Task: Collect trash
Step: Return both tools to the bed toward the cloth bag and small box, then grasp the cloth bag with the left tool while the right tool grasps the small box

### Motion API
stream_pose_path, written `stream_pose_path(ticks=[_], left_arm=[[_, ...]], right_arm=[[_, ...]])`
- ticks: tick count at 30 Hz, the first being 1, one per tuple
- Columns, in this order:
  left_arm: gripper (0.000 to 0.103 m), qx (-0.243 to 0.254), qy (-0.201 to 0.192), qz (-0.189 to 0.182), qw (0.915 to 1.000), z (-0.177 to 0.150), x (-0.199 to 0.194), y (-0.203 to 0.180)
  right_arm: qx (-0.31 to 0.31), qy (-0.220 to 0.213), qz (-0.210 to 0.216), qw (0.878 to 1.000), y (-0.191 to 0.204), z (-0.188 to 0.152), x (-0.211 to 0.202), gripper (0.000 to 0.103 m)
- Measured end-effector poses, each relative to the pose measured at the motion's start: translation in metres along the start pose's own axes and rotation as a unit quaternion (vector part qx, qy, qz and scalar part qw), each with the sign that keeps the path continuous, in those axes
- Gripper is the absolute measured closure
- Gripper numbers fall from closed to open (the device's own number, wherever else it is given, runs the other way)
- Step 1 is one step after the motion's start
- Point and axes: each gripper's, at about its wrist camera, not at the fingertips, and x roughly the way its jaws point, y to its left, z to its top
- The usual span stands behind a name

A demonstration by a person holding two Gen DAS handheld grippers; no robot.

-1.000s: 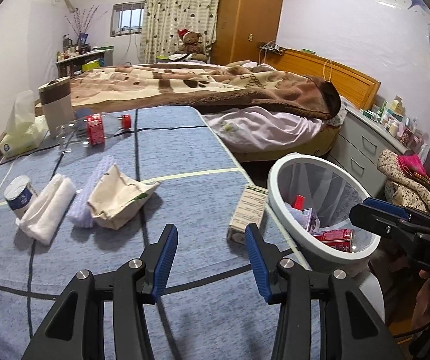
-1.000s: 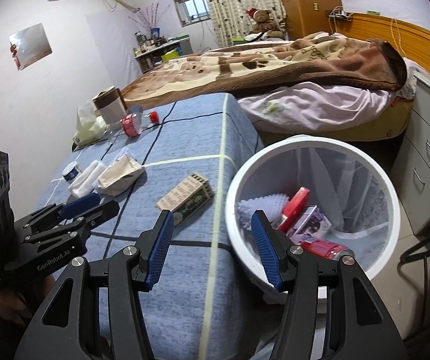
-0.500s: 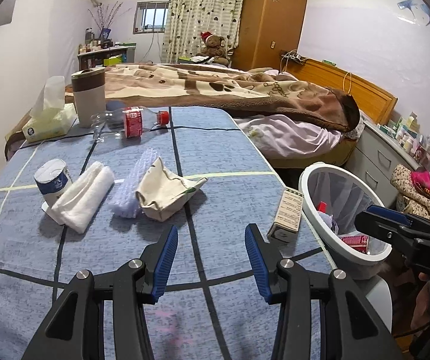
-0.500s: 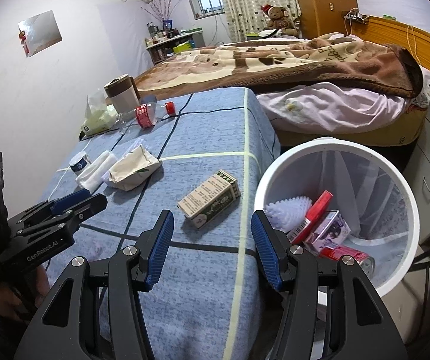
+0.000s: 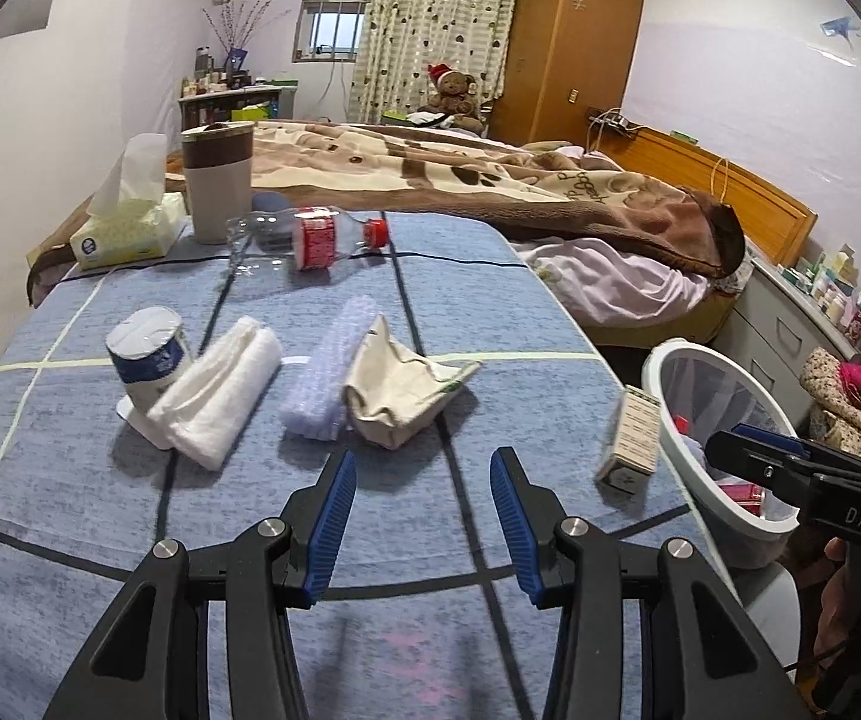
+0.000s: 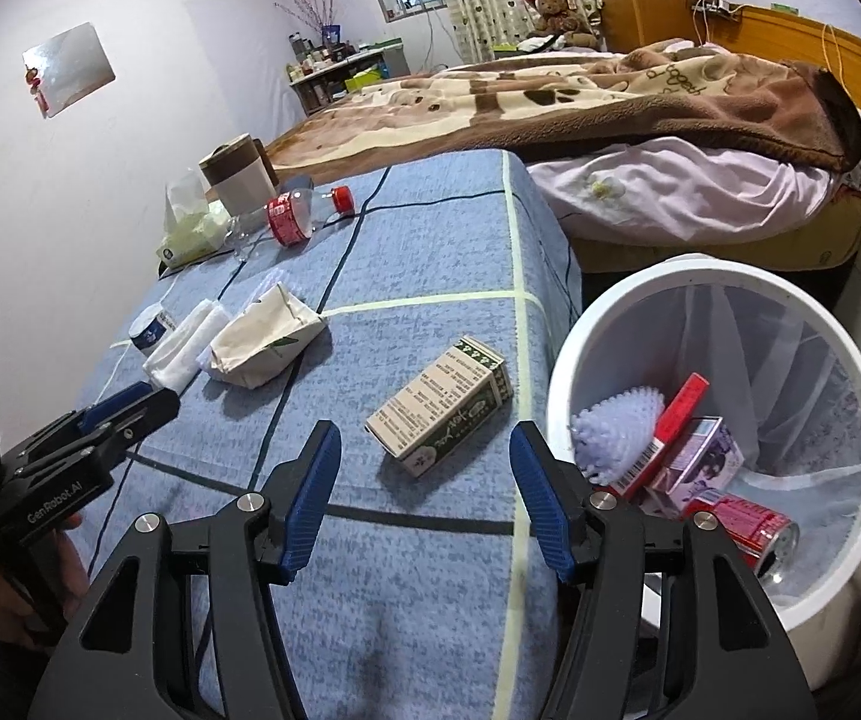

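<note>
A white trash bin (image 6: 556, 372) stands beside the blue-cloth table (image 6: 442, 252); it holds a red can, small boxes and a lilac brush. A green-and-white carton (image 6: 439, 411) lies near the table's right edge, just ahead of my open, empty right gripper (image 6: 424, 501). My left gripper (image 5: 421, 516) is open and empty, a little short of a crumpled beige pouch (image 5: 400, 384). Beside the pouch lie a lilac bubble strip (image 5: 334, 366), a rolled white towel (image 5: 220, 390) and a small blue-white cup (image 5: 145, 348). An empty plastic bottle (image 5: 310, 237) lies further back.
A tissue box (image 5: 124, 228) and a tall brown-banded cup (image 5: 217, 180) stand at the table's far left. A bed with a brown blanket (image 5: 490, 180) lies beyond. Drawers (image 5: 790, 324) stand behind the bin (image 5: 658, 372).
The left gripper has swung left, from the carton and bin toward the pouch and towel. The right gripper has shifted left from the bin's rim and now faces the carton. Both stayed open.
</note>
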Motion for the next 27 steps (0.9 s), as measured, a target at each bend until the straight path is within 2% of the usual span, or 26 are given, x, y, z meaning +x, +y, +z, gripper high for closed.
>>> stream_pose_path(ticks=[15,27], left_arm=[[0.057,-0.015,0.009,0.011,0.9998,0.015,0.03,0.024],[0.057,-0.032,0.028,0.004,0.9991,0.028,0.065,0.034]], right_arm=[[0.036,0.038,0.006,0.999,-0.004,0.006,0.038,0.043],[0.021,0.055,-0.011,0.998,0.0,0.012,0.061,0.043]])
